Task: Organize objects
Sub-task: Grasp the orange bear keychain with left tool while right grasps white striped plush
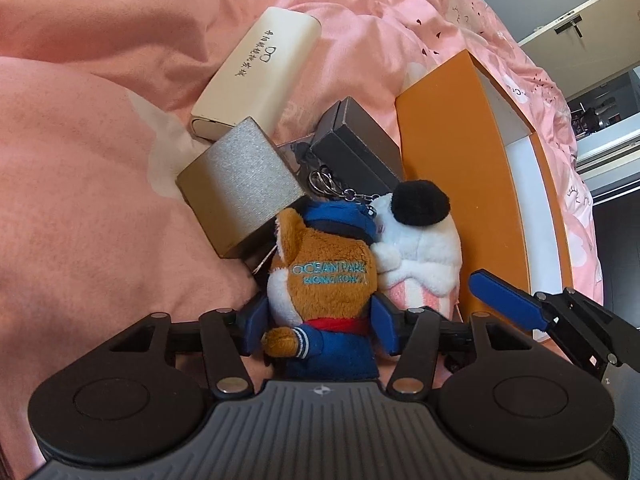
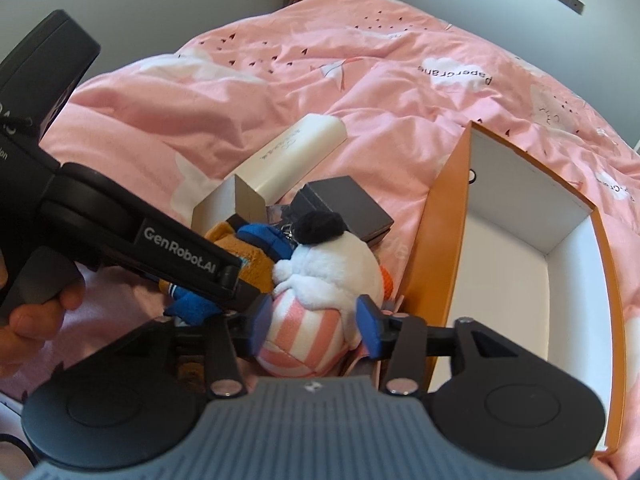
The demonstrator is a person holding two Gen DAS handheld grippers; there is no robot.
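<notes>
My left gripper (image 1: 320, 322) is shut on a brown plush in blue clothes (image 1: 324, 280) marked "Ocean Park Hong Kong"; the plush also shows in the right wrist view (image 2: 244, 252). My right gripper (image 2: 312, 320) is shut on a white plush with a black pom-pom and pink striped bottom (image 2: 320, 292); this plush also shows in the left wrist view (image 1: 420, 240). Both plushes lie side by side on the pink bedding (image 1: 80, 200), just left of an open orange box with a white inside (image 2: 540, 248). One right fingertip (image 1: 504, 300) shows in the left wrist view.
A cream glasses case (image 1: 256, 76), a silver-grey box (image 1: 240, 184), dark grey boxes (image 1: 360, 140) and a key ring (image 1: 320, 182) lie behind the plushes. The orange box's wall (image 1: 448, 160) stands at the right. A hand (image 2: 36, 312) holds the left gripper.
</notes>
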